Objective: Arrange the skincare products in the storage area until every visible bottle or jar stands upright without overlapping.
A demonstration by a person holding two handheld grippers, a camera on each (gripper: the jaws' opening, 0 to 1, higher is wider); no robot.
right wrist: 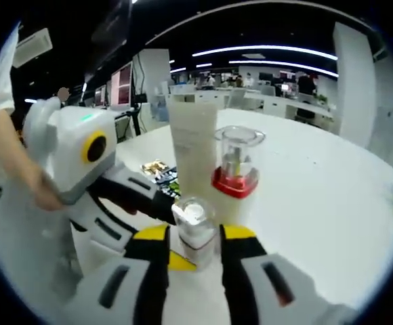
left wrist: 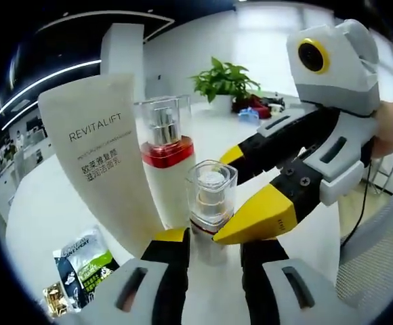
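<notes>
Standing upright on the white table (left wrist: 40, 203), the small clear-capped bottle (left wrist: 211, 196) sits between the right gripper's (right wrist: 196, 238) jaws, probably clamped; left gripper (left wrist: 213, 247) open. Release gently, clear of the tube (left wrist: 108, 156) and the red-collared bottle (left wrist: 168, 166).

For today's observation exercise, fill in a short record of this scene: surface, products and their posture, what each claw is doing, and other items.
surface: white table
products: tall white tube, red-banded pump bottle, small clear-capped bottle; all upright
right claw: jaws on either side of the small clear-capped bottle; contact unclear
left claw: open, just short of that bottle
other items: snack packets, potted plant
</notes>
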